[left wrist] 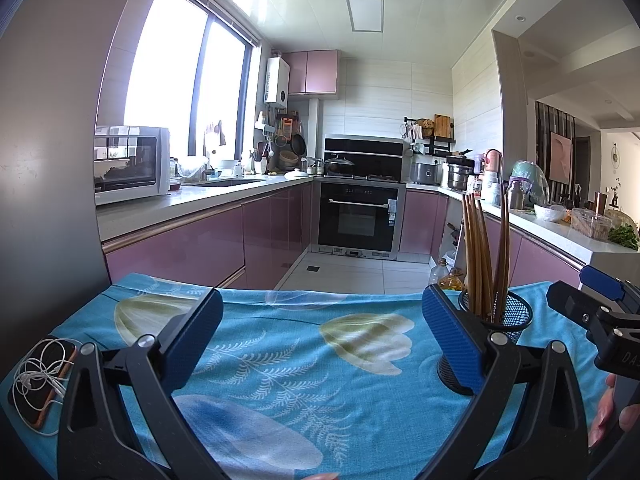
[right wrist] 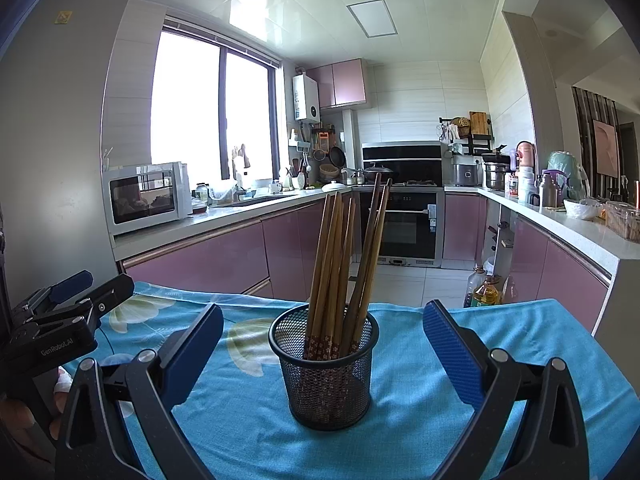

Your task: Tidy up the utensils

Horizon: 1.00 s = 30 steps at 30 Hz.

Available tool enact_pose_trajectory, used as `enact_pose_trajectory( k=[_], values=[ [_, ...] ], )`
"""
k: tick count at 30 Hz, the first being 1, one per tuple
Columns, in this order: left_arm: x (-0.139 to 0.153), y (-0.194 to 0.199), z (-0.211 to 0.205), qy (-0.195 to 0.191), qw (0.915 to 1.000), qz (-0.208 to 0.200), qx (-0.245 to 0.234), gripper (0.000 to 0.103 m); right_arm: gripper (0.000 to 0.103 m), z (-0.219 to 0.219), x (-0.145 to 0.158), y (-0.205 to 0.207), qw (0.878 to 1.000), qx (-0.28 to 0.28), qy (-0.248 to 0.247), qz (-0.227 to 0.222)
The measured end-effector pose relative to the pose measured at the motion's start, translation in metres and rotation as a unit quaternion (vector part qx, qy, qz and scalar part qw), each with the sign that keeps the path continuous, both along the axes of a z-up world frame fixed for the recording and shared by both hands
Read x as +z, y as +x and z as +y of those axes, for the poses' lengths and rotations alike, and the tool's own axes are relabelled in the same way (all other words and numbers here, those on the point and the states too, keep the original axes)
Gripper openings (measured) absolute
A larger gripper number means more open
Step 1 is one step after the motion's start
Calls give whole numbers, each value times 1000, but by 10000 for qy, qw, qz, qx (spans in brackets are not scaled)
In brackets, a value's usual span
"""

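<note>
Where the blue floral tablecloth (left wrist: 280,344) reaches its left edge, you have a phone (left wrist: 50,384) wrapped in a white earphone cable (left wrist: 36,376) lying just beside the left finger of your left gripper (left wrist: 324,340), and that corner is the only occupied stretch on that side. Your left gripper stands with its fingers wide apart and nothing between them; under the gap lies bare cloth running to the far edge of the table, beyond which the floor drops away toward the oven (left wrist: 358,216). Moving right, the black mesh holder (left wrist: 508,316) stands upright just behind and outside the right finger of your left gripper, partly hidden by that blue pad, with the wooden chopsticks (left wrist: 480,256) rising from it and leaning apart in two groups. Further right in the left wrist view, your right gripper (left wrist: 600,304) enters at the frame edge, near the holder but apart from it. From the right wrist view, your right gripper (right wrist: 323,352) is likewise spread fully, gripping nothing, and the mesh holder (right wrist: 326,376) sits centred in the opening between its two fingers, touching neither pad, with clear cloth on both sides. The chopsticks (right wrist: 344,264) stand with patterned ends down inside the basket. To the right of the holder the tablecloth (right wrist: 540,332) is bare out to its right edge, where the pink cabinets (right wrist: 560,272) and counter stand close by.
</note>
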<state>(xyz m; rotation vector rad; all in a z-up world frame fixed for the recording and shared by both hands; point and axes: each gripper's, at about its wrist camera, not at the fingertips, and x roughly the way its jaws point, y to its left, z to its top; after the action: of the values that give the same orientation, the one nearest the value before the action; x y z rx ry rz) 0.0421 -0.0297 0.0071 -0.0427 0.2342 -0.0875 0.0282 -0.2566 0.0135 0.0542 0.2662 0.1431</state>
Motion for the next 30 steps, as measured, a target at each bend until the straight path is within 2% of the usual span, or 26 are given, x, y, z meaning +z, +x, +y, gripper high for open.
enact_pose_trajectory(
  k=[30],
  values=[
    [0, 1, 0, 13, 10000, 2, -5, 98, 97, -4, 1, -1, 10000, -40, 34, -1]
  ],
)
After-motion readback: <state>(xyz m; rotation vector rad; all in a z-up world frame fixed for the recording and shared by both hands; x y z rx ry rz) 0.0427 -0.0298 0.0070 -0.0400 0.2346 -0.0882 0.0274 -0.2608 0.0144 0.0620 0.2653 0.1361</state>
